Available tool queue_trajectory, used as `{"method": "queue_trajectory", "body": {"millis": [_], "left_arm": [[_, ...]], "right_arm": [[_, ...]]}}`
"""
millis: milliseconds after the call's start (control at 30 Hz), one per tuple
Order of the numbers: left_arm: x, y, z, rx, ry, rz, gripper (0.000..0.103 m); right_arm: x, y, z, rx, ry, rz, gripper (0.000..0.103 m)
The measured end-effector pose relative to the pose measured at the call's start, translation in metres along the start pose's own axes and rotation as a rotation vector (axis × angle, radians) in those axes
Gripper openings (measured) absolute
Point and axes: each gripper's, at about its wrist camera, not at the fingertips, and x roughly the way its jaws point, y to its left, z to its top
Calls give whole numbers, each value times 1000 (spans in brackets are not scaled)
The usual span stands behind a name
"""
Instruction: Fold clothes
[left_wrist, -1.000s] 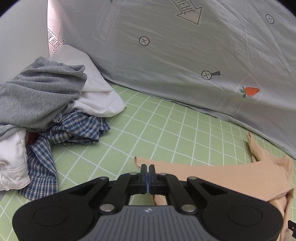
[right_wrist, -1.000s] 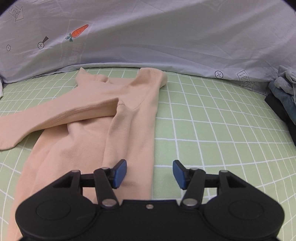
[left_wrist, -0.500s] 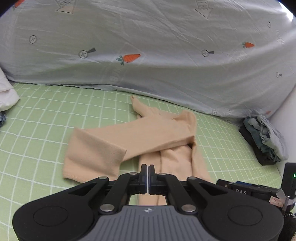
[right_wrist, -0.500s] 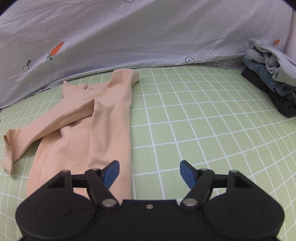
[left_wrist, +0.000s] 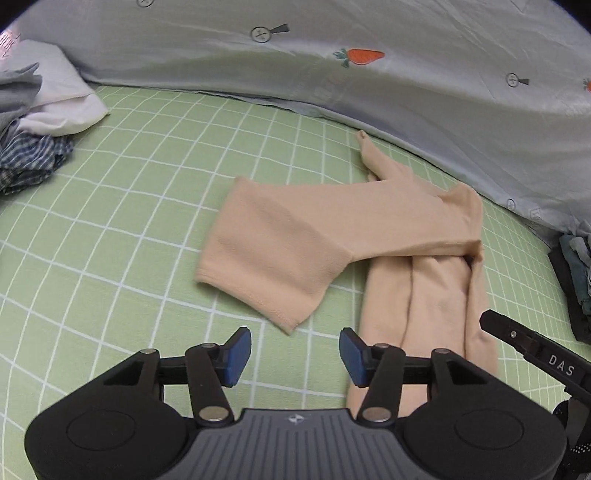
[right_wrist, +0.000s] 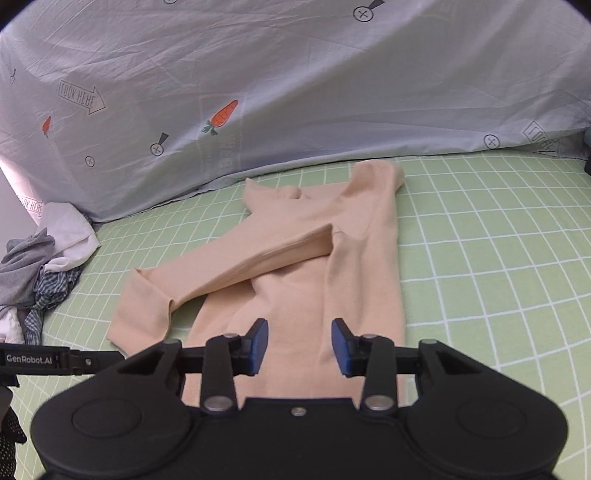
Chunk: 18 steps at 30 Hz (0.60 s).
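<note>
Since the earlier frame, the left tool (left_wrist: 294, 352) has let go of the sleeve and its jaws are opening, nothing between them; the right tool (right_wrist: 299, 345) is closing from a wider gap, its pads apparently just above the cloth, contact unclear; the beige top (right_wrist: 314, 266) lies flat on the green checked sheet (right_wrist: 498, 240), one sleeve (left_wrist: 280, 254) folded across toward the heap of unfolded clothes (left_wrist: 33, 122).
</note>
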Motion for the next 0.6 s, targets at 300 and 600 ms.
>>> {"method": "queue_trajectory", "body": {"millis": [300,600], "left_arm": [[14,39,19,-131,31,97,58],[19,41,22,-129,29,106,65]], "right_arm": [[74,54,16,-11,162,240,34],[111,70,9,31,258,320,18]]}}
